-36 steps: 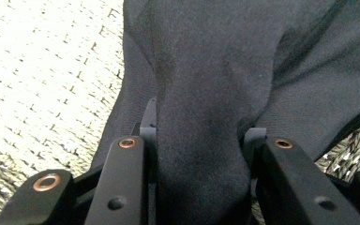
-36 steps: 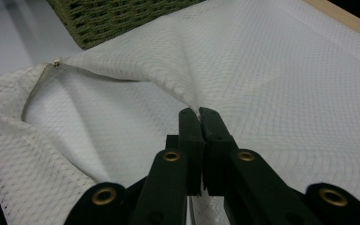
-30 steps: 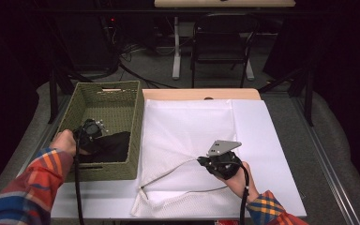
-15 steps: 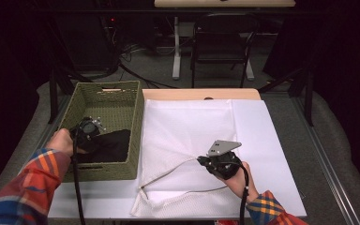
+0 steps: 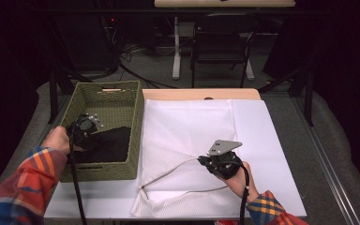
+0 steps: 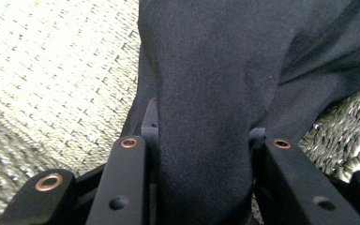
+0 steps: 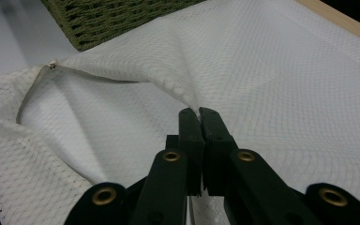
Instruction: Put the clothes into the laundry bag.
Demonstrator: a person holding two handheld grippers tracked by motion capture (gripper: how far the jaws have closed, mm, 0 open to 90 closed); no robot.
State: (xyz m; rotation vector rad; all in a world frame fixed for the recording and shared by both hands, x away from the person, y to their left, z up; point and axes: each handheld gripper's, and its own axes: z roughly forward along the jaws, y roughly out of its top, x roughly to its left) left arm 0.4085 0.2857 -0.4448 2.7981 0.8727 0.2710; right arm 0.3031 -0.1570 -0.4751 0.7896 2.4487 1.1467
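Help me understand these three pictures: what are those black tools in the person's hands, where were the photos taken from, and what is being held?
A person holds a hand tool with two black jaws in each hand. The high view looks down on the table from above. There the left gripper reaches into a green woven basket, and the right gripper rests over a white mesh bag spread flat. The other two pictures come from small cameras that ride on the tools themselves. The left gripper view shows its jaws clamped on a fold of black cloth above the basket's woven floor. The right gripper view shows its jaws pinched shut on the bag's edge by the opening, lifting it into a small peak.
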